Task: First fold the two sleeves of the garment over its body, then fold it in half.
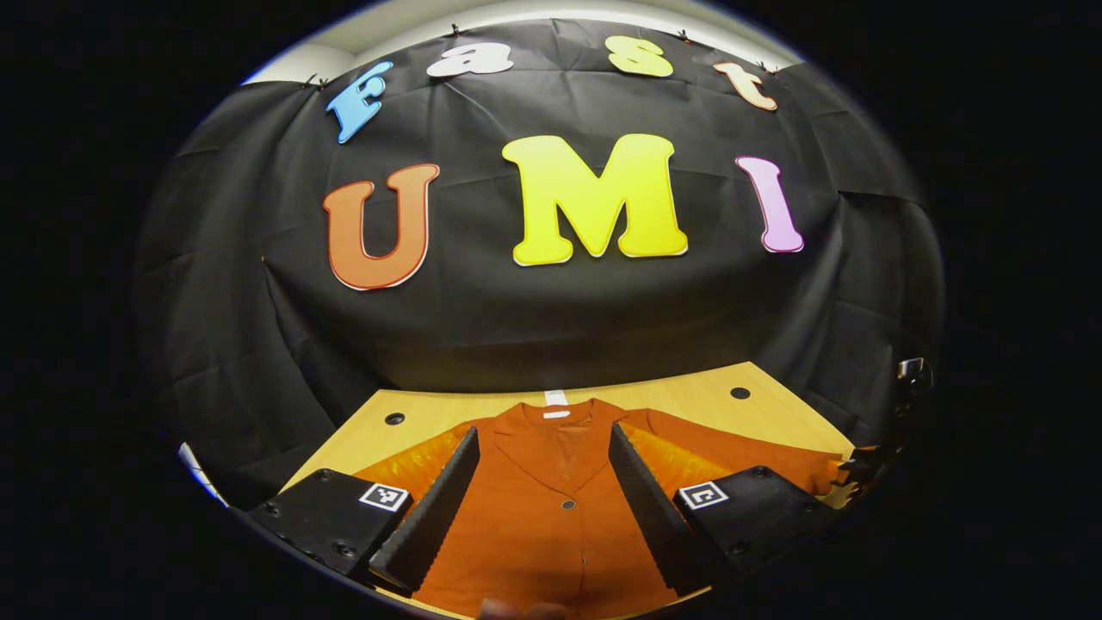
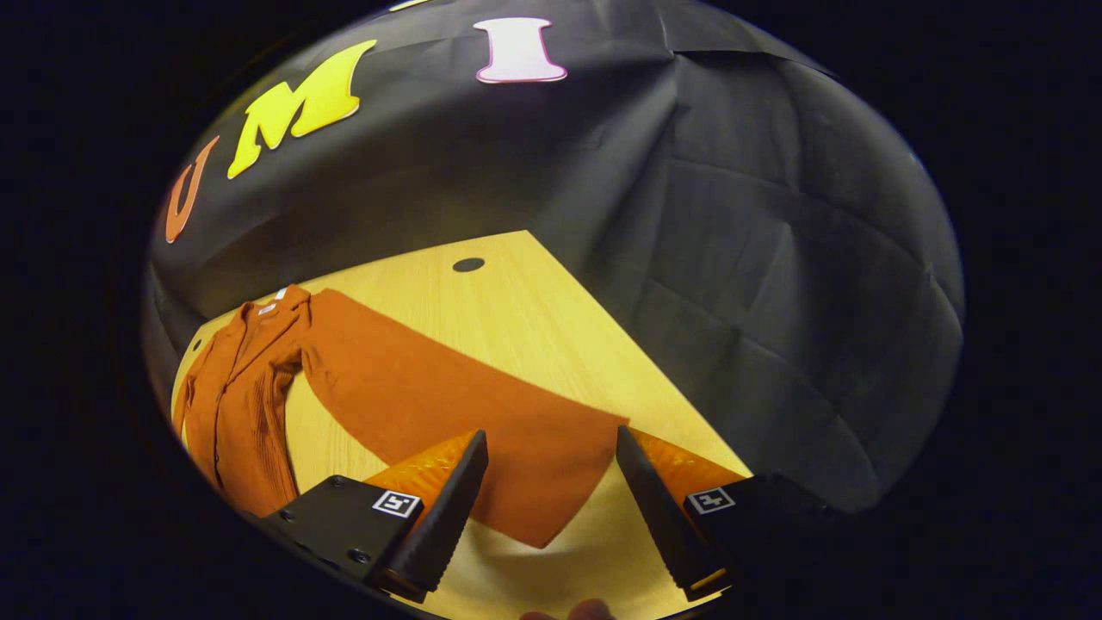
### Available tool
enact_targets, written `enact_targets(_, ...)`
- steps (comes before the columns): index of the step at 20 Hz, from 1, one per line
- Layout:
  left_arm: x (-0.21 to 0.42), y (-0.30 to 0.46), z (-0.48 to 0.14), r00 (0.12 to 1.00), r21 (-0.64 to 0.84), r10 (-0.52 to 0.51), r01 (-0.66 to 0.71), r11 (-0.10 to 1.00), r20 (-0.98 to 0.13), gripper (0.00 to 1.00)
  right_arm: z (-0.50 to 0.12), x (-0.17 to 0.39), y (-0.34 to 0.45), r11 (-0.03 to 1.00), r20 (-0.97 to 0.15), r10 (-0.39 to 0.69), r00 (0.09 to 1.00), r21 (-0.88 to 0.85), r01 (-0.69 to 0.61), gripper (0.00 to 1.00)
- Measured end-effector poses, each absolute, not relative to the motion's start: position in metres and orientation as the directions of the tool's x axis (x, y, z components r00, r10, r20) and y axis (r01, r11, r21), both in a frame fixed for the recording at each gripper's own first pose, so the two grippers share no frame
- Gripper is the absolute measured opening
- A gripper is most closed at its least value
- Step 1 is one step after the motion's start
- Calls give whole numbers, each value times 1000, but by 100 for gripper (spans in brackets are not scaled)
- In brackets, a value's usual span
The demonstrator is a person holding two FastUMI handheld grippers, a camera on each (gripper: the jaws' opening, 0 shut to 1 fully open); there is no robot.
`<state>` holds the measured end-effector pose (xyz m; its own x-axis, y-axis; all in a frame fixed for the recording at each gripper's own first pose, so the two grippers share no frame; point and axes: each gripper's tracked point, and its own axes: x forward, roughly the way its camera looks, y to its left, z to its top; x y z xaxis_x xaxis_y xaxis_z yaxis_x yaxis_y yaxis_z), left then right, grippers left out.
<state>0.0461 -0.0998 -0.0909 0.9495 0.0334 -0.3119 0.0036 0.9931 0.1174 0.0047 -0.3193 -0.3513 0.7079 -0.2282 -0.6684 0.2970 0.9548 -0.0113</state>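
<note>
**Inspector:** State of the garment [image 1: 542, 508]?

**Assistant:** It lies flat on the counter [image 2: 516, 310], collar away from the tongs, front buttoned. In the left gripper view its body sits directly ahead of and between the fingers of the left tongs [image 1: 544, 504]. In the right gripper view one sleeve [image 2: 456, 405] stretches out sideways, its cuff end just ahead of the right tongs [image 2: 551, 508]. Neither sleeve appears folded yet.

**Inspector:** And the tongs themselves?

**Assistant:** Both pairs are spread wide, holding nothing. I cannot tell whether any fingertip touches the cloth.

**Inspector:** Recommendation for the step in hand?

**Assistant:** In my judgement, the first sleeve fold. The right tongs should come down on the cuff end, pinch the full thickness near the edge, lift just enough to clear the counter, then carry it across the body, laying it flat without dragging the shoulder. The left tongs could steady the body meanwhile.
</note>
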Motion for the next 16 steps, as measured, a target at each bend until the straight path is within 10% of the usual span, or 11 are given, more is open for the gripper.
enact_targets(9,48,-78,-91,948,130,33,9,991,-318,99,-379,-5,-310,939,-695,-238,678,14,344,96)
enact_targets(11,47,-70,-94,944,115,39,-2,993,-326,99,-382,-4,-315,928,-696,-244,675,35,372,63)
enact_targets(14,43,-58,-94,944,102,44,-11,995,-327,99,-380,-4,-312,937,-718,-216,661,37,347,52)
enact_targets(16,42,-50,-93,945,107,47,-12,994,-323,99,-376,-3,-310,941,-719,-222,658,17,337,21)
